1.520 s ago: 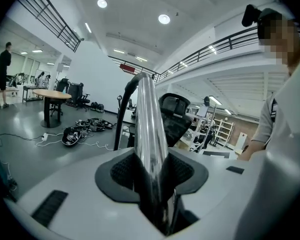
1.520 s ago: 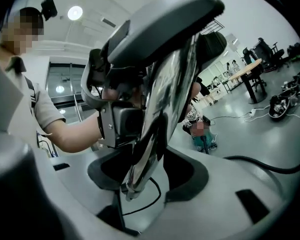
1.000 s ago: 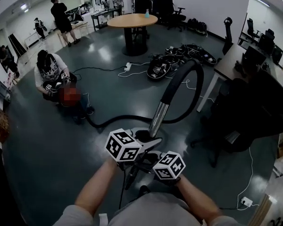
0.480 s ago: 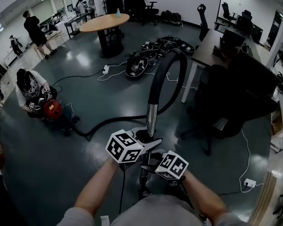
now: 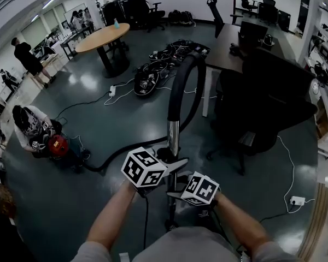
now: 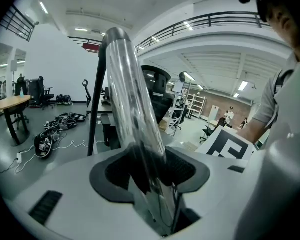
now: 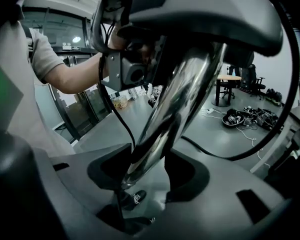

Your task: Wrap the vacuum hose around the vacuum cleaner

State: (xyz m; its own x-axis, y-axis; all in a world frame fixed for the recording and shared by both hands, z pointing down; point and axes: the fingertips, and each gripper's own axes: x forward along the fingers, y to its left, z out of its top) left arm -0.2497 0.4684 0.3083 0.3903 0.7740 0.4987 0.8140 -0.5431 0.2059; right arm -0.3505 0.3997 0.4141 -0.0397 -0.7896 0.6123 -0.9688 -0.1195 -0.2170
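1. Your left gripper (image 6: 150, 170) pinches the chrome wand tube (image 5: 174, 138). Its jaws have just been easing wider with the tube between them. Your right gripper (image 7: 147, 171) clamps the same tube nearer to you. Polished round metal is slick, so with any looser hold it may twist or slide through the pads.
2. The black hose (image 5: 181, 83) arches off the tube's top, drops to the floor and trails left to the red vacuum cleaner (image 5: 57, 145), well apart from you. It looks matte, flexible and springy, so I judge that loops will want to uncoil.
3. A crouching person (image 5: 28, 127) is just beside the cleaner. Pulling the hose could drag or tip the rounded canister toward them.
4. The black office chair (image 5: 262, 102) and the floor cable pile (image 5: 153, 72) lie near the arc, and a swing could snag there.
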